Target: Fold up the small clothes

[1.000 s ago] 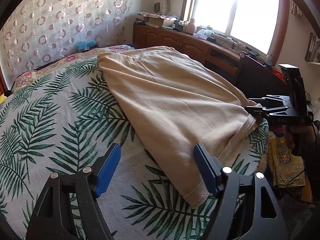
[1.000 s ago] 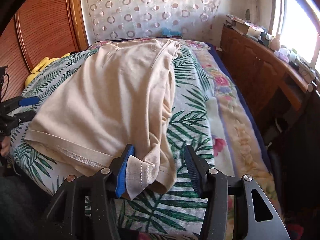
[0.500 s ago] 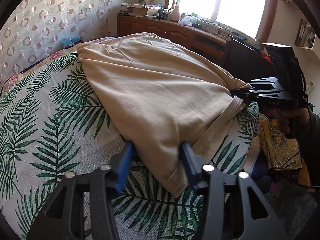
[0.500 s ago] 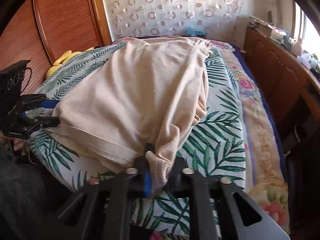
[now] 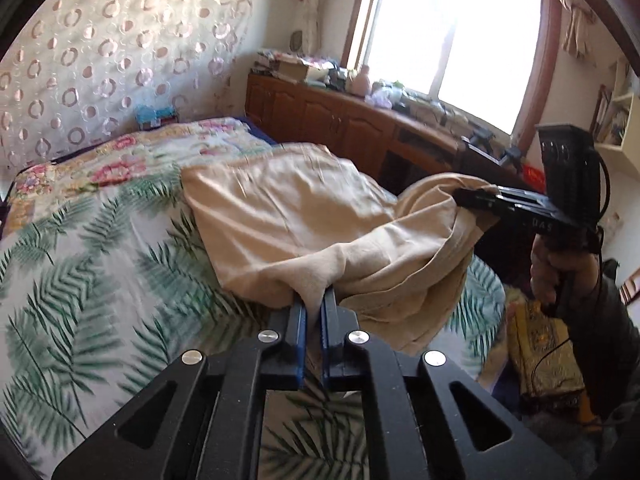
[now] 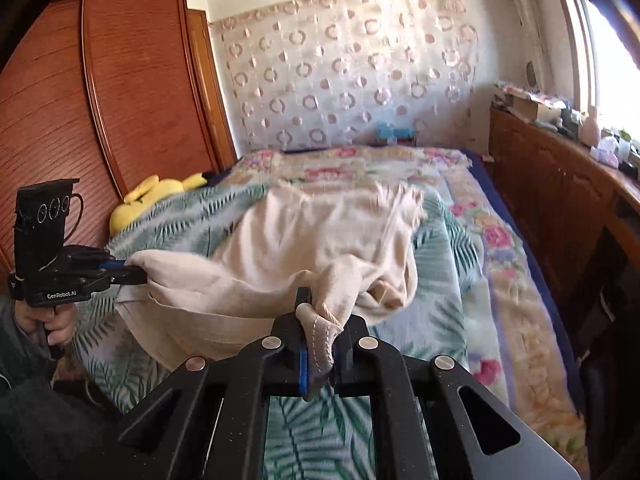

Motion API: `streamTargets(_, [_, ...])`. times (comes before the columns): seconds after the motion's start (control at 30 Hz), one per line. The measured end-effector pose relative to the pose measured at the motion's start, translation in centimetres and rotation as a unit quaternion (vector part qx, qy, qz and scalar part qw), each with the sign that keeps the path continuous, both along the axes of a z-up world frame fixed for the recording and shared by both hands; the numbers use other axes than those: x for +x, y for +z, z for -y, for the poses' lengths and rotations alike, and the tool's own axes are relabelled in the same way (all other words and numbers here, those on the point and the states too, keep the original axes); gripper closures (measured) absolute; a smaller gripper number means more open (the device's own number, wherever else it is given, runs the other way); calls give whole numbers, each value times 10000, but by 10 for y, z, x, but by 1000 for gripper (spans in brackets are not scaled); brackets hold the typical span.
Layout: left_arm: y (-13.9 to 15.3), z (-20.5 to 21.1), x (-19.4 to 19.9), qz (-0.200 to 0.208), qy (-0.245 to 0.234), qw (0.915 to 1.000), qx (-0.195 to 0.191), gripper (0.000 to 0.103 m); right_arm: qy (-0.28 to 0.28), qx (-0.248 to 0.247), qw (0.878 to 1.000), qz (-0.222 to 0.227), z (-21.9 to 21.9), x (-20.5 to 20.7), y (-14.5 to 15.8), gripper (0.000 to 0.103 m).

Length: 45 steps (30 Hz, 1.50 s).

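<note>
My left gripper (image 5: 314, 300) and right gripper (image 6: 320, 312) are each clamped on a near corner of the beige garment (image 5: 288, 208), its near edge raised off the leaf-print bedspread (image 5: 92, 280)

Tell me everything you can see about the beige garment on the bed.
The beige garment is a soft, thin knit with stitched hems. The left gripper and right gripper are each shut on a near corner, raising that edge. The far part lies rumpled on the leaf-print bedspread.
</note>
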State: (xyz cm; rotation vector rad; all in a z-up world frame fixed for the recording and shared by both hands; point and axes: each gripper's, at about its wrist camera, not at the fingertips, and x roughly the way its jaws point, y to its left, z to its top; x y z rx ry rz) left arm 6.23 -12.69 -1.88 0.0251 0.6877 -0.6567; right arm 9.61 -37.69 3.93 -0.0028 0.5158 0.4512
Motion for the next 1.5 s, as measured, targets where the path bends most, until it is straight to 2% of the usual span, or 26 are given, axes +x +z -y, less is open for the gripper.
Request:
streamTargets(0.1, [19,-7,26,127,161,9997,-112,97,-1,90,9998,151,1,22,14,95])
streamTargets(0.3, [37,-4,90,198,412,9990,19,97,-34,150,9998,152,-1,81,21,95])
streamTargets(0.53, [24,-1,159,-8,619,9980,100,97,-101,-43,9999,-44,-26,153,16,95])
streamTargets(0.73, [-6,-1,201,-390,722,9964,212,97,-179,-200,9991,-339,-39,182,13,95])
streamTargets(0.83, [-14,-3,210,-527,734,9956,238,89,-238,-260,9985,-429,-40,192,18,86])
streamTargets(0.93, [-12,-13,211,-441,807,9955,209,74,-274,-368,9984,-341,-41,183,29,69])
streamTargets(0.97, [-11,-17,211,-424,801,9957,171,65,-400,-438,9980,-232,-41,180,33,51])
streamTargets(1.0, [-11,-21,209,-424,789,9959,151,61,-489,-474,9976,-144,-39,178,36,40])
streamTargets(1.1, [-17,-28,207,-516,700,9958,280,61,-454,-454,9979,-113,-33,167,42,39])
streamTargets(1.3, [-36,-26,195,-714,294,9943,739,61,-143,-934,9947,-413,-37,154,28,39])
streamTargets(1.4, [-44,-22,192,-816,100,9932,828,61,-8,-1062,9927,-581,-40,155,26,39])
streamTargets(1.43, [-46,-21,192,-844,65,9929,833,58,2,-1104,9920,-617,-42,157,28,39])
streamTargets(1.5, [-48,-18,192,-896,16,9925,828,30,52,-1107,9913,-709,-46,164,31,39])
